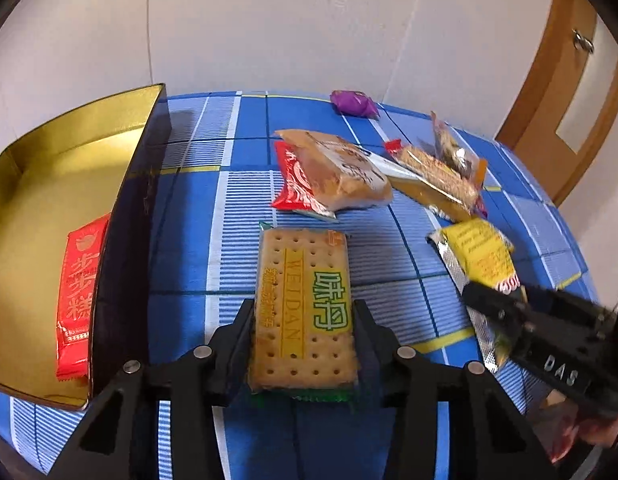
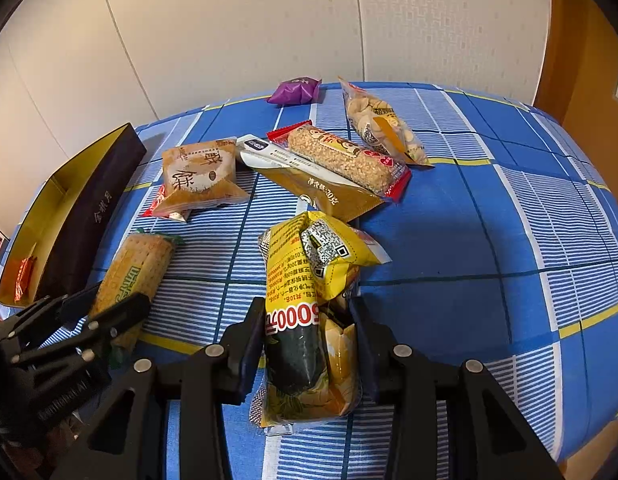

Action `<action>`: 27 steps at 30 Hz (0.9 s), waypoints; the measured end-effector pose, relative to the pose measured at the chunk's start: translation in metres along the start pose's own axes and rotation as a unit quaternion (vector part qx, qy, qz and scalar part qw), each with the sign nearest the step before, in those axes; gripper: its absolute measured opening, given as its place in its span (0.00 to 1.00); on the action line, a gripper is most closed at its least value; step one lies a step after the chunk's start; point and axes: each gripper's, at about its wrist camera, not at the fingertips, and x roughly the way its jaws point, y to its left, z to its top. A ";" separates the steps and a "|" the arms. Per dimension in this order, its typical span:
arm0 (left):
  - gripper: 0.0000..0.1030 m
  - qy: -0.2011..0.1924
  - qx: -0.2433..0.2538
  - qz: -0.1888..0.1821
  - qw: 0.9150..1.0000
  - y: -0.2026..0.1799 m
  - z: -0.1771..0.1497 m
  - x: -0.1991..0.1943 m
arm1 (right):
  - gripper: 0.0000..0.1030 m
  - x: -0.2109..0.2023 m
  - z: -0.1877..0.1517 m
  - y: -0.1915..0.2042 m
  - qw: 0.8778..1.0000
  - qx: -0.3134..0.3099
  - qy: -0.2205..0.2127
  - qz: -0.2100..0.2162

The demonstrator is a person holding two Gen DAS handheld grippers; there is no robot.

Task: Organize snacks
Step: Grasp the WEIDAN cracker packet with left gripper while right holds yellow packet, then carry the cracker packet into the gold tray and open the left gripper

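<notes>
My left gripper (image 1: pixel 304 312) is shut on a cracker packet (image 1: pixel 303 300) with green characters, resting on the blue checked tablecloth; it also shows in the right wrist view (image 2: pixel 133 276). My right gripper (image 2: pixel 307 312) is shut on a yellow snack bag (image 2: pixel 309 320), also seen in the left wrist view (image 1: pixel 479 256). A dark box with a gold inside (image 1: pixel 37 184) stands at the left and holds a red packet (image 1: pixel 79 292).
Loose snacks lie further back: a tan pastry pack (image 2: pixel 199 174) over a red packet (image 1: pixel 293 184), a brown sachet (image 2: pixel 321 188), a rice-crisp bar (image 2: pixel 341 160), a biscuit bag (image 2: pixel 379 124) and a purple sweet (image 2: pixel 295 90). A wooden door (image 1: pixel 569 92) is at the right.
</notes>
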 end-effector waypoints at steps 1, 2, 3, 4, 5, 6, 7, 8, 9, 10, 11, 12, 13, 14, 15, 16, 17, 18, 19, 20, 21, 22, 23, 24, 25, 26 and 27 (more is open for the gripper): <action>0.47 0.000 0.000 0.002 1.000 0.000 0.002 0.001 | 0.41 0.000 0.000 0.000 1.000 0.000 0.000 0.000; 0.47 0.000 0.003 0.004 1.000 -0.001 0.002 0.002 | 0.41 0.000 0.000 0.000 1.000 -0.001 0.000 -0.001; 0.47 -0.002 0.012 0.008 1.000 -0.003 0.002 0.002 | 0.41 0.000 0.000 0.000 1.000 -0.001 0.000 -0.001; 0.47 -0.003 0.018 0.012 1.000 -0.005 0.001 0.002 | 0.41 0.000 0.000 0.000 1.000 -0.002 0.000 -0.001; 0.46 -0.007 0.029 0.018 0.999 -0.008 -0.002 0.002 | 0.41 0.000 0.000 0.000 1.000 -0.002 0.000 0.000; 0.46 -0.011 0.046 0.028 0.998 -0.012 -0.005 0.002 | 0.41 0.000 0.001 0.000 1.000 -0.002 0.000 0.000; 0.46 -0.013 0.059 0.035 0.998 -0.015 -0.007 0.001 | 0.41 0.000 0.000 0.000 1.000 -0.002 0.000 -0.001; 0.46 -0.016 0.074 0.041 0.996 -0.018 -0.010 0.001 | 0.41 0.000 0.000 0.000 1.000 -0.002 0.000 -0.001; 0.46 -0.022 0.084 0.037 0.996 -0.019 -0.014 -0.001 | 0.41 0.000 0.001 0.000 1.000 -0.003 0.000 -0.002; 0.46 -0.022 0.081 0.031 0.996 -0.018 -0.016 -0.002 | 0.41 0.000 0.001 0.001 1.000 -0.005 -0.001 -0.004; 0.46 -0.023 0.078 0.026 0.996 -0.017 -0.018 -0.004 | 0.41 0.000 0.001 0.001 1.000 -0.007 -0.001 -0.005; 0.46 -0.024 0.076 0.023 0.997 -0.017 -0.020 -0.006 | 0.41 0.001 0.001 0.002 1.000 -0.009 -0.001 -0.006; 0.46 -0.024 0.076 0.019 0.997 -0.016 -0.023 -0.009 | 0.41 0.000 0.000 0.002 1.000 -0.010 -0.001 -0.007; 0.46 -0.026 0.075 0.010 0.997 -0.016 -0.027 -0.013 | 0.41 0.001 0.000 0.003 1.000 -0.012 -0.001 -0.008; 0.46 -0.030 0.075 0.002 0.997 -0.015 -0.029 -0.016 | 0.41 0.001 0.000 0.003 1.000 -0.012 -0.001 -0.009; 0.46 -0.034 0.076 -0.003 0.997 -0.015 -0.032 -0.019 | 0.41 0.001 0.000 0.003 1.000 -0.012 -0.001 -0.009; 0.46 -0.038 0.078 -0.008 0.996 -0.016 -0.034 -0.022 | 0.41 0.001 0.000 0.003 1.000 -0.012 -0.002 -0.009; 0.46 -0.045 0.082 -0.013 0.996 -0.016 -0.037 -0.028 | 0.41 0.001 0.000 0.003 1.000 -0.012 -0.002 -0.009; 0.46 -0.048 0.085 -0.015 0.995 -0.016 -0.038 -0.030 | 0.41 0.000 0.000 0.003 1.000 -0.013 -0.002 -0.009; 0.46 -0.051 0.087 -0.018 0.995 -0.016 -0.039 -0.033 | 0.41 0.001 0.000 0.003 1.000 -0.013 -0.002 -0.010; 0.46 -0.054 0.087 -0.021 0.995 -0.015 -0.039 -0.037 | 0.41 0.001 0.000 0.003 1.000 -0.014 -0.002 -0.011; 0.46 -0.056 0.084 -0.025 0.995 -0.014 -0.039 -0.039 | 0.41 0.001 0.001 0.003 1.000 -0.015 -0.002 -0.011; 0.46 -0.058 0.081 -0.029 0.995 -0.013 -0.039 -0.041 | 0.41 0.001 0.001 0.003 1.000 -0.014 -0.003 -0.012; 0.46 -0.063 0.076 -0.033 0.995 -0.011 -0.038 -0.045 | 0.41 0.001 0.001 0.003 1.000 -0.014 -0.003 -0.012; 0.46 -0.065 0.073 -0.035 0.995 -0.010 -0.038 -0.047 | 0.41 0.002 0.001 0.003 1.000 -0.013 -0.003 -0.012; 0.46 -0.068 0.069 -0.037 0.995 -0.008 -0.038 -0.050 | 0.41 0.001 0.001 0.003 1.000 -0.012 -0.003 -0.011; 0.46 -0.072 0.067 -0.039 0.994 -0.006 -0.037 -0.054 | 0.41 0.001 0.001 0.002 1.000 -0.010 -0.003 -0.010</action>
